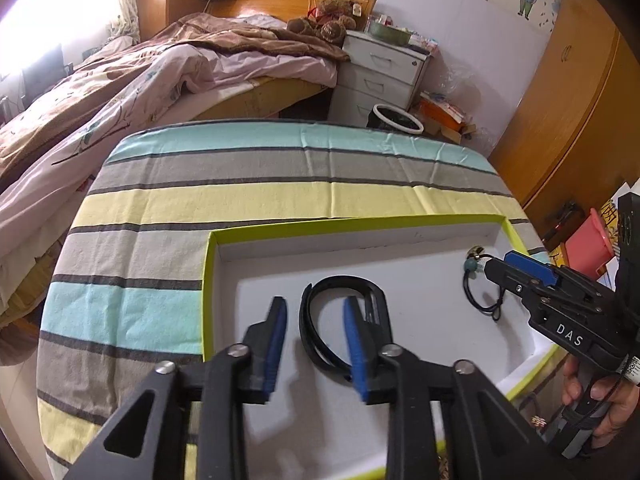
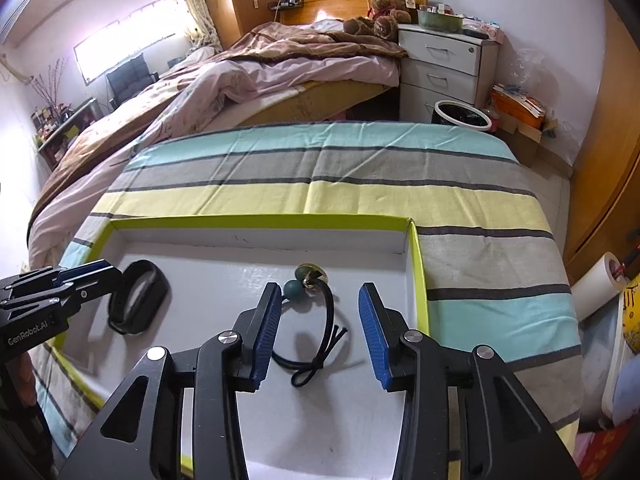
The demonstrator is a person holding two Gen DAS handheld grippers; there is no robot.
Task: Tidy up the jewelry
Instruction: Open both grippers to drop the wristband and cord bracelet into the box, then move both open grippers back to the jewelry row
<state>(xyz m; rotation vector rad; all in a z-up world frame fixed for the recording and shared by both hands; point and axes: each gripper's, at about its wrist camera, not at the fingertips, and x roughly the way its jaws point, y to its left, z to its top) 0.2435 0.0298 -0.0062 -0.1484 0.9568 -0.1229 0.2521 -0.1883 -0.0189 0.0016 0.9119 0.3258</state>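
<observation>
Inside white tray [image 2: 256, 252], black band [image 2: 138, 298] and corded bracelet [image 2: 320, 320] lie apart.

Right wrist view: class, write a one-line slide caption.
Open right gripper above a black cord bracelet in the green-rimmed tray, black wristband beside the left gripper.

Left gripper [image 1: 314, 344]: black linkage arms showing round silver screws, blue ribbed pads lining the inner jaw faces.
Right gripper [image 2: 316, 330]: matching black-and-blue build, wearing white lettering behind the jaws ("DAS" in the left wrist view).
</observation>
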